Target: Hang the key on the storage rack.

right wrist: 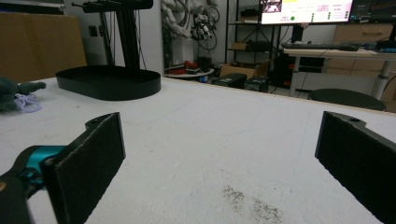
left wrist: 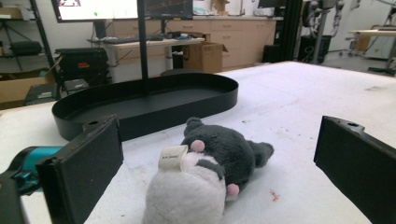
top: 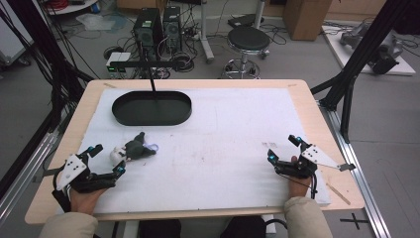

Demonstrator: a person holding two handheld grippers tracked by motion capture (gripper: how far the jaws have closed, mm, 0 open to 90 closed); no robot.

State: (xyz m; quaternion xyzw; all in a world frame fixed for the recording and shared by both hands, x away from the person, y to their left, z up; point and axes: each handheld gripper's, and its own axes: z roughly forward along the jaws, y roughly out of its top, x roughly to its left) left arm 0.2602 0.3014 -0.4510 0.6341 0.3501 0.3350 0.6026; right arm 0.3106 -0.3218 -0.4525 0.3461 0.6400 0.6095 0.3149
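Observation:
A grey and white plush toy (top: 131,149) lies on the white table cover, left of centre; up close in the left gripper view the plush toy (left wrist: 210,168) shows a white tag and pink spots. My left gripper (top: 106,158) is open just short of it, its jaws spread wide on either side of the toy without touching. Behind the toy stands a black oval tray (top: 151,108), also the black oval tray (left wrist: 140,105), with nothing in it. My right gripper (top: 282,148) rests open near the table's right front, nothing between its jaws.
A thin black post (top: 151,74) rises at the tray's far side. The table's wooden edge (top: 317,106) frames the white cover. A black stool (top: 247,39) and computer towers (top: 158,27) stand on the floor beyond. Dark specks (right wrist: 252,203) mark the cover before the right gripper.

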